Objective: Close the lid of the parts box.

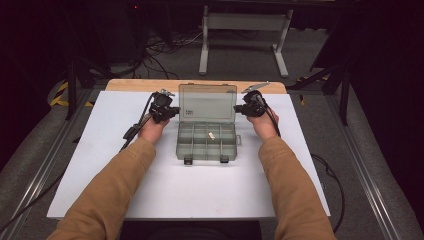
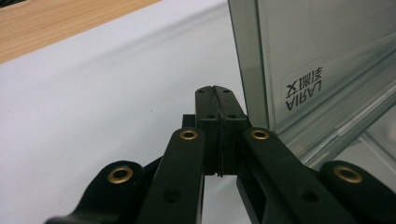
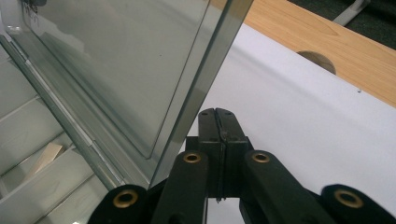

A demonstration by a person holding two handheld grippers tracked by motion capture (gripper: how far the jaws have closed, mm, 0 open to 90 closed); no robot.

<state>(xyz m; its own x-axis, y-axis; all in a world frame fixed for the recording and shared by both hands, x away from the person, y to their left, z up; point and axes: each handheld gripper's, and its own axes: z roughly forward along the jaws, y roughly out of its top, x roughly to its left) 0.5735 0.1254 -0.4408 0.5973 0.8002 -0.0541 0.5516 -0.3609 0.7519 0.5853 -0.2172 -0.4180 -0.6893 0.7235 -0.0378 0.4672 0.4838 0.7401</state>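
A clear grey compartment box [image 1: 206, 141] lies open in the middle of the white mat, its lid [image 1: 207, 102] standing upright at the back. One small pale piece [image 1: 211, 135] rests in a middle compartment. My left gripper [image 1: 172, 111] is shut with nothing in it, just beside the lid's left edge [image 2: 250, 70]. My right gripper [image 1: 241, 108] is shut and empty too, close to the lid's right edge [image 3: 205, 79]. In the left gripper view the jaws [image 2: 214, 93] meet flat; the right gripper view shows its jaws [image 3: 216, 114] pressed together, with the pale piece [image 3: 46, 156] low at the left.
The white mat [image 1: 125, 165] covers most of a wooden table [image 1: 140, 85]. Two latches [image 1: 189, 160] stick out at the box's near edge. A white stand [image 1: 245, 30] and cables sit on the floor beyond. Metal rails run along both sides of the table.
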